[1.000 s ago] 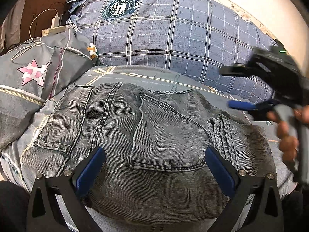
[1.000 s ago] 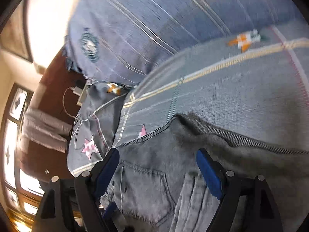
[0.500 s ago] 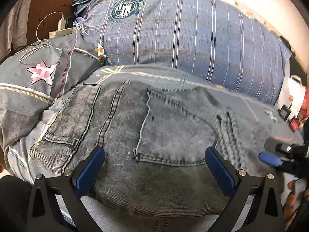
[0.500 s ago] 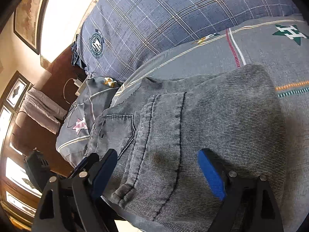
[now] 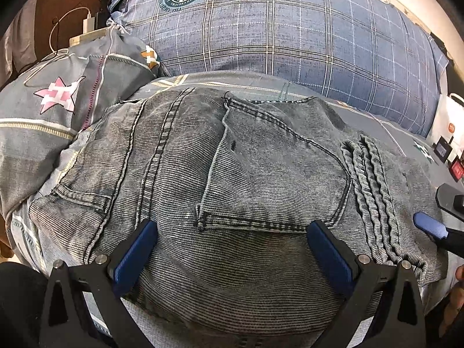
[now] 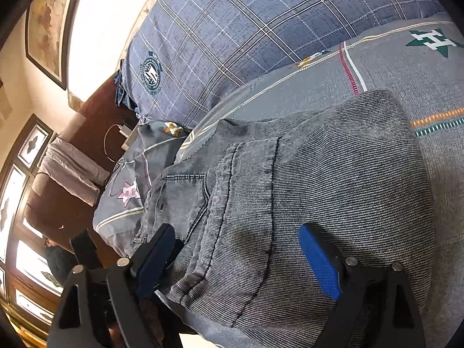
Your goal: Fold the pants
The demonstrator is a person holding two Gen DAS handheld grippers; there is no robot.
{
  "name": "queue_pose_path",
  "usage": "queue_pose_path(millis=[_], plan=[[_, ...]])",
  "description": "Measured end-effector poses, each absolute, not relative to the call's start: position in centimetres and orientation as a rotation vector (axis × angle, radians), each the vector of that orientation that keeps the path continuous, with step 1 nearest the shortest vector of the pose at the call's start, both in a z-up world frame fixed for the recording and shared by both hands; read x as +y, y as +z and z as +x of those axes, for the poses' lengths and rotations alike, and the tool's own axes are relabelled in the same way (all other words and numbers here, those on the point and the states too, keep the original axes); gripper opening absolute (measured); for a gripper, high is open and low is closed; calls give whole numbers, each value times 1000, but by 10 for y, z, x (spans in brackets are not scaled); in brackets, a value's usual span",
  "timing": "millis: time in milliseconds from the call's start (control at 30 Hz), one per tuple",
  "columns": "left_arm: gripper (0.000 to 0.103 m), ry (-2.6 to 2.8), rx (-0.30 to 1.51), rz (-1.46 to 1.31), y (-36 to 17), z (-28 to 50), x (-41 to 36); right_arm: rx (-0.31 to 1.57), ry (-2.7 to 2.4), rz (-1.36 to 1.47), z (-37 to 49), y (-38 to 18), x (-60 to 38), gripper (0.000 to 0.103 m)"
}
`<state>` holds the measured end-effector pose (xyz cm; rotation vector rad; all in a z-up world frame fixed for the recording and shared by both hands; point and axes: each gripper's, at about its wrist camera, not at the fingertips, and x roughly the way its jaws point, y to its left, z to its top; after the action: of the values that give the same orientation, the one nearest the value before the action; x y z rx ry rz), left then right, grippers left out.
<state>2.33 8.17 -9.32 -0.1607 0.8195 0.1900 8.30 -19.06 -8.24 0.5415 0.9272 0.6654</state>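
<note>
Grey washed jeans (image 5: 232, 179) lie folded into a compact stack on the bed, back pocket up, with the leg hems bunched at the right. They also show in the right wrist view (image 6: 304, 197). My left gripper (image 5: 232, 249) is open and empty, hovering over the near edge of the stack. My right gripper (image 6: 240, 258) is open and empty, over the hem end of the stack; one of its blue fingers (image 5: 429, 229) shows at the right edge of the left wrist view.
A blue plaid pillow (image 5: 275, 29) lies behind the jeans. A grey star-print pillow (image 5: 58, 101) sits at the left. The grey bedsheet (image 6: 391, 63) surrounds the stack. A charger and cable (image 5: 87, 26) rest on dark wood. Small items (image 5: 446, 150) stand at far right.
My right gripper came down from above the bed to the hem end of the jeans. My left gripper stayed open, shifting slightly. The jeans lie as before.
</note>
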Motion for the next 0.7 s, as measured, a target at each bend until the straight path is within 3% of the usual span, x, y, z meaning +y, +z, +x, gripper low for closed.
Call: queue_pose_path(millis=[200,300,400,533,700], plan=[[103,169,834,-154,-88,22,83,923,663,542,82,-82,-191,90],[103,207,720,-237,-60,3,98,924,653,522,81,-80,-189,90],[103,243,640,-386,-43,-19,131,915,636,494,80,-79,-185,90],[103,232,684,-776,-68,-40,191,906,622,488,80,-79,-183,90],[103,149,734,-1036,-97,-39,223,899,610,476,79,-78,-180,90]])
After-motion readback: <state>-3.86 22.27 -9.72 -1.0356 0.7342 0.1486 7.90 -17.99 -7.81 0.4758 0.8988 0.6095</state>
